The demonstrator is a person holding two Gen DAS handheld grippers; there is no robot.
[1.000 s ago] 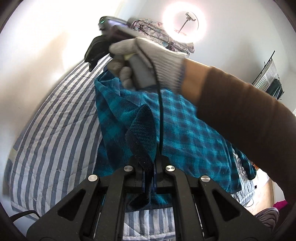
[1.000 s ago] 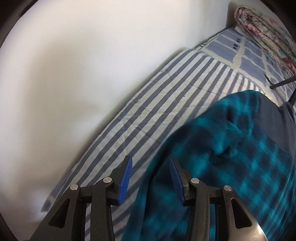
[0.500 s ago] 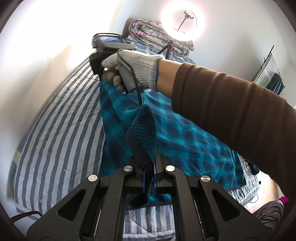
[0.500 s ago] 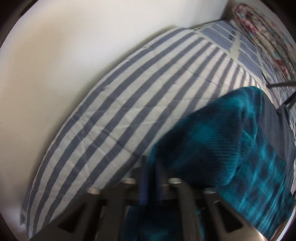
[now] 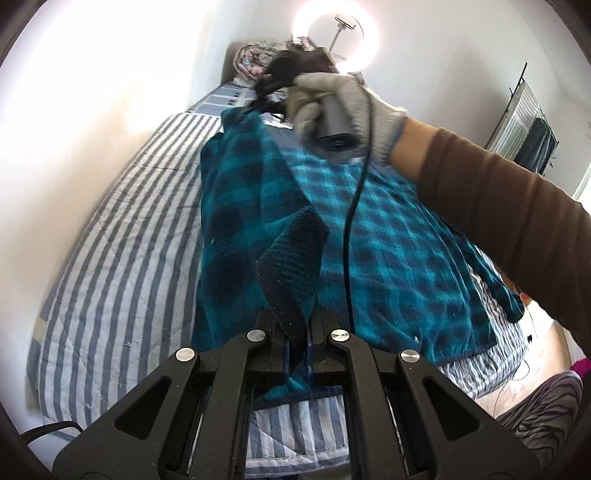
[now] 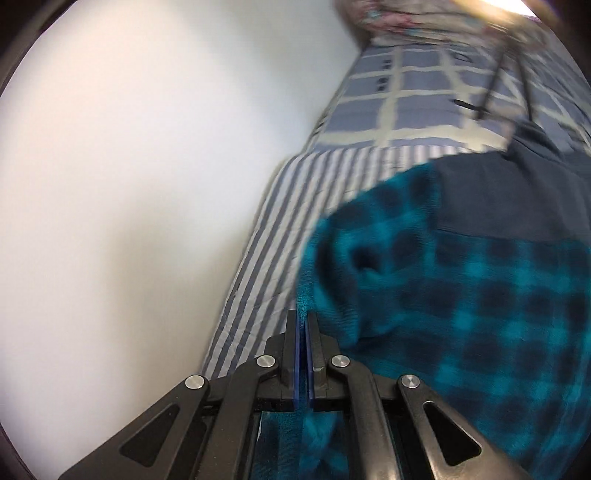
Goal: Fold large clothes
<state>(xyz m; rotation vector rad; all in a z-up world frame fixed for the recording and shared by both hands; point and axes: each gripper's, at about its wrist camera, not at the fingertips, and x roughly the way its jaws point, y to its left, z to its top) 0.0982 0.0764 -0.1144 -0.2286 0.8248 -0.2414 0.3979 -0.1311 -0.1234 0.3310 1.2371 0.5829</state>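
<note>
Left gripper [image 5: 295, 328] clamped tight on dark corner of teal plaid blanket [image 5: 388, 236], fabric bunched up between pads. Right gripper [image 6: 303, 332] pinching far blanket edge, blue pads pressed together on fleece. Gloved right hand [image 5: 332, 107] grips its handle, brown sleeve [image 5: 509, 218] behind, black cable [image 5: 351, 229] hanging down. Blanket lifted along one side, rest draped over striped bedspread [image 5: 122, 266] beside white wall [image 6: 129, 184]. Floral rolled quilt [image 5: 255, 61] at bed head, ring light [image 5: 341, 35] glowing above.
</note>
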